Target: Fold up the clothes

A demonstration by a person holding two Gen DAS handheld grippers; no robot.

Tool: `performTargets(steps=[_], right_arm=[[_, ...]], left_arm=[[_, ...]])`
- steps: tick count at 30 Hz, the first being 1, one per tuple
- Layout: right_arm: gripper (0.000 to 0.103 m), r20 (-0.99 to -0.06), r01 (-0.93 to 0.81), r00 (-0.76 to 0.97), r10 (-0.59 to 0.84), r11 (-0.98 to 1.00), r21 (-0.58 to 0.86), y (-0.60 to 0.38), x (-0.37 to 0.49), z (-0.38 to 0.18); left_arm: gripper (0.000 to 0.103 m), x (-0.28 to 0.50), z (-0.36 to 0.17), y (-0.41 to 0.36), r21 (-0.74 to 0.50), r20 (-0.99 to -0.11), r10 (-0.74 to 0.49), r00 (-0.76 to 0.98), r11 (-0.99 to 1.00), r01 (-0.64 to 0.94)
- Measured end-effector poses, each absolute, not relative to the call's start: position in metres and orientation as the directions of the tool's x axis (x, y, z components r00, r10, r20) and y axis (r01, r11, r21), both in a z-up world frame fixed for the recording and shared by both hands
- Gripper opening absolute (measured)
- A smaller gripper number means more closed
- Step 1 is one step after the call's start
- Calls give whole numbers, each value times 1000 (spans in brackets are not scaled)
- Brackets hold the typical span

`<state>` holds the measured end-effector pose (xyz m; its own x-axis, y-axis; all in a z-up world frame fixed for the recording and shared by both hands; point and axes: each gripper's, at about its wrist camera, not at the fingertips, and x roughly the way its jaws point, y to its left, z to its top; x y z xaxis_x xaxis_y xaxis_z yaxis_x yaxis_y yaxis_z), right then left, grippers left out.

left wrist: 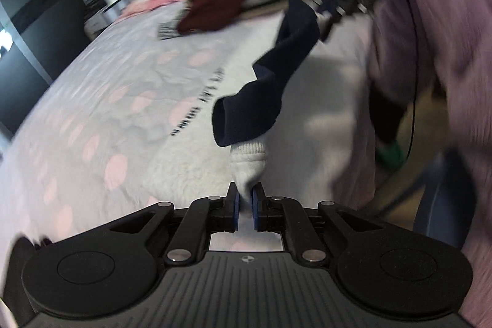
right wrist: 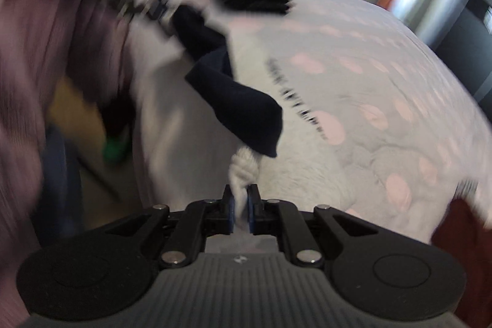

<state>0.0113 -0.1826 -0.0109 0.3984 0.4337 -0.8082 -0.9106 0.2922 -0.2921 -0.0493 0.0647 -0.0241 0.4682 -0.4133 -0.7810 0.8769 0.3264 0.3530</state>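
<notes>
Together both tools (left wrist: 245,203) (right wrist: 241,205) pinch a stretched sock (left wrist: 270,82) over the bed (left wrist: 107,100).

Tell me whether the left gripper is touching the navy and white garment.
Touching. In the left wrist view the left gripper has its blue pads pinched on the white cuff of the navy and white garment, with no gap showing.

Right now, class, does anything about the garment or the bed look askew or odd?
The navy-and-white garment hangs twisted between the left hand-held gripper and right hand-held gripper, not flat. A dark red garment lies rumpled on the bed.
</notes>
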Motion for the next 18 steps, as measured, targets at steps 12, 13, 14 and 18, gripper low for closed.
performTargets(steps=[12, 13, 14, 18], right_arm=[[31, -836, -894, 439, 330, 68, -443, -169, -24, -36], [31, -838, -897, 436, 328, 78, -436, -172, -24, -30], [31, -836, -897, 437, 330, 95, -432, -175, -24, -24], [31, -803, -887, 455, 384, 271, -373, -184, -18, 7]], left_arm=[[13, -68, -41, 61, 402, -786, -393, 477, 261, 877], [13, -70, -35, 62, 388, -789, -397, 468, 267, 882], [13, -73, -27, 64, 362, -792, -410, 452, 280, 889], [13, -70, 3, 68, 231, -745, -498, 444, 432, 872]])
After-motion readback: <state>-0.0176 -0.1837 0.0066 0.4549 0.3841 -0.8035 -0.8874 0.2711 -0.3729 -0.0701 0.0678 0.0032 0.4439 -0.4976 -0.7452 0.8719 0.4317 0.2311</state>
